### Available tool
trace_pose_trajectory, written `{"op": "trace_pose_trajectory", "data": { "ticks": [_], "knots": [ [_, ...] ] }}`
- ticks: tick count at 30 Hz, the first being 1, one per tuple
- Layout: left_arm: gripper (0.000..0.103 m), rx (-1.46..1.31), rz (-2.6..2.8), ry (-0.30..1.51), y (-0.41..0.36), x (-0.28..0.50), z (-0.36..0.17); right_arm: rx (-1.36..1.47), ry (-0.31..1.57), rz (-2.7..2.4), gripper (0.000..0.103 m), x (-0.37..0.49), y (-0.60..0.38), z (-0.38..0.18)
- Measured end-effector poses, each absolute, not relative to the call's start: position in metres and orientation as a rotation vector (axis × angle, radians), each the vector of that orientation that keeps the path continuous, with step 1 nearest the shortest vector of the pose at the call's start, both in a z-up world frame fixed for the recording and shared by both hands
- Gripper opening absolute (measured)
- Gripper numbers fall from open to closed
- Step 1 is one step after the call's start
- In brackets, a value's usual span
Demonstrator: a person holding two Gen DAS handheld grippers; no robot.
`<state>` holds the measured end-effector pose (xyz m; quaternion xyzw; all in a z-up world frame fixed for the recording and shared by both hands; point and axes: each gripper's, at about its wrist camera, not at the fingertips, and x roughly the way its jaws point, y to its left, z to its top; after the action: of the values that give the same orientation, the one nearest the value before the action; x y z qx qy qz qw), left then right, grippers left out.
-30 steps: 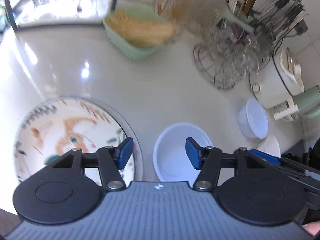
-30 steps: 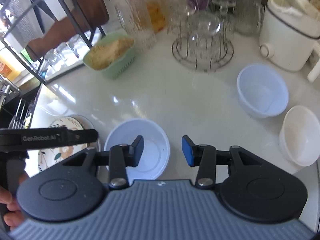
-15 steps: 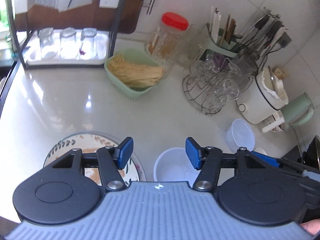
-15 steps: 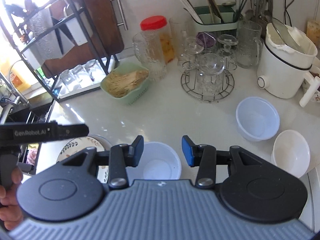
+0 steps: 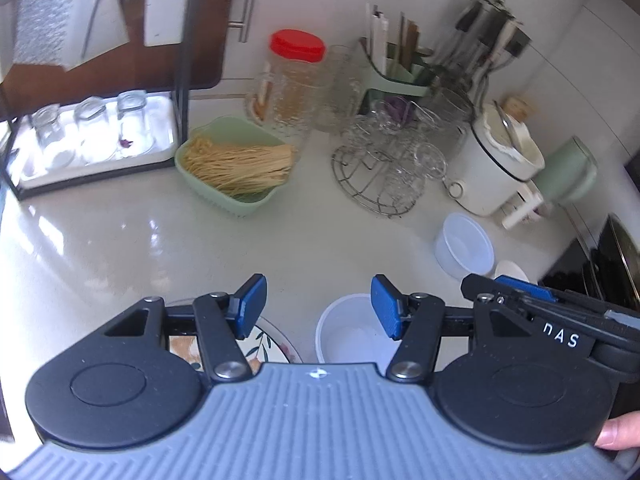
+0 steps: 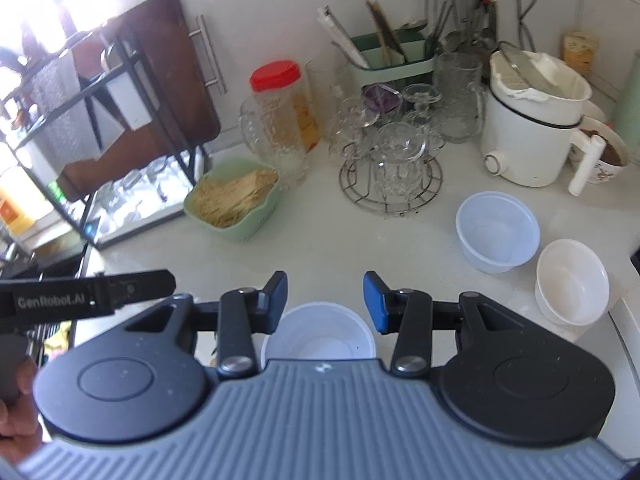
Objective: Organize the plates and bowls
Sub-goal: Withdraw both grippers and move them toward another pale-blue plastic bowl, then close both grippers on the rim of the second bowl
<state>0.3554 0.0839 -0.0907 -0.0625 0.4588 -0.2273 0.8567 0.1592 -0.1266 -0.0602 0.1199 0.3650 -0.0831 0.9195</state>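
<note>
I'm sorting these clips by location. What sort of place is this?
Most likely a home kitchen counter. An electric cooker stands by the tiled wall, a caddy of chopsticks and utensils sits behind a wire rack of glassware, and bowls wait on the countertop.

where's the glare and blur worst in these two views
Left wrist view: window glare streaks the countertop at left, and the utensil holder and hanging utensils at upper right are smeared. Right wrist view: the window at upper left is blown out white, washing out the black rack; the glass cups on the wire stand stay fairly sharp. Both views bend at the edges, fisheye style.
</note>
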Motion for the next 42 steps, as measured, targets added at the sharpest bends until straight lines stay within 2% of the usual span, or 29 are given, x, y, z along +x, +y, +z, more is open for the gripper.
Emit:
{"op": "trace_pose_trajectory", "data": {
  "ticks": [10, 20, 21, 22, 23, 24, 25, 42],
  "knots": [
    [0.063, -0.079, -0.589, 0.962, 0.057, 0.376, -0.094, 0.312, 0.741, -0.324, 0.045, 0.154, -0.145, -0.061],
    [0.063, -0.095, -0.643, 0.985, -0.019, 0.397, -0.105, 0.313, 0.773, -0.385, 0.045, 0.163, -0.21, -0.065],
    [0.063, -0.106, -0.65, 0.989, -0.027, 0.399, -0.106, 0.302, 0.774, -0.387, 0.046, 0.165, -0.217, -0.064],
    [0.063, -0.117, -0.66, 0.995, -0.034, 0.401, -0.109, 0.281, 0.774, -0.385, 0.059, 0.168, -0.224, -0.065],
    [0.064, -0.126, -0.664, 1.0, -0.042, 0.404, -0.111, 0.261, 0.774, -0.384, 0.067, 0.17, -0.231, -0.066],
    [0.068, -0.133, -0.659, 1.007, -0.05, 0.407, -0.114, 0.253, 0.774, -0.388, 0.084, 0.173, -0.239, -0.068],
    [0.074, -0.137, -0.647, 1.014, -0.058, 0.41, -0.117, 0.256, 0.774, -0.39, 0.087, 0.176, -0.247, -0.069],
    [0.075, -0.081, -0.595, 1.143, -0.173, 0.463, -0.189, 0.37, 0.887, -0.325, 0.086, 0.224, -0.374, -0.131]
  ]
}}
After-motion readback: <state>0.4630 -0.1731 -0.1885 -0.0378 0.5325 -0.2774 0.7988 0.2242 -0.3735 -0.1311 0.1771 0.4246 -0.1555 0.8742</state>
